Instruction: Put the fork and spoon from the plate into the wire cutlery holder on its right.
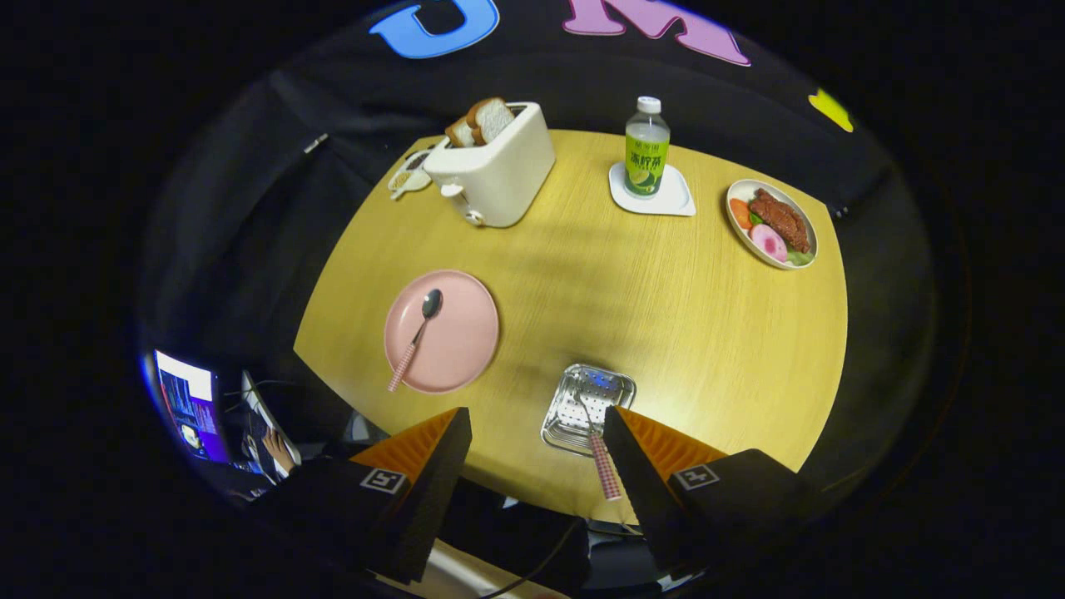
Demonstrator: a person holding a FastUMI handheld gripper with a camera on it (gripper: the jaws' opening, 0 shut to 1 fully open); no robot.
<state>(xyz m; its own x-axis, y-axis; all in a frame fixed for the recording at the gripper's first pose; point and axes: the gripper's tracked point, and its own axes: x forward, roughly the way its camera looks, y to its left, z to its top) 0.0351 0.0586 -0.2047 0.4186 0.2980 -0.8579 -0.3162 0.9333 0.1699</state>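
Gripper (532,433) fingers spread apart, gripping nothing, raised above near table (666,333) edge. Wire cutlery holder (587,408) just ahead, beside one finger, with fork (601,453) already in it, checked handle sticking out. Left of holder: pink plate (453,341) with spoon (416,337) lying on it.

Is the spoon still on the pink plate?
Yes. The spoon lies on the pink plate, handle past the rim. The hand-held gripper is open, holding nothing.

bare tabletop (666,308) mid-table, toaster (495,166), bottle (646,150) along far edge
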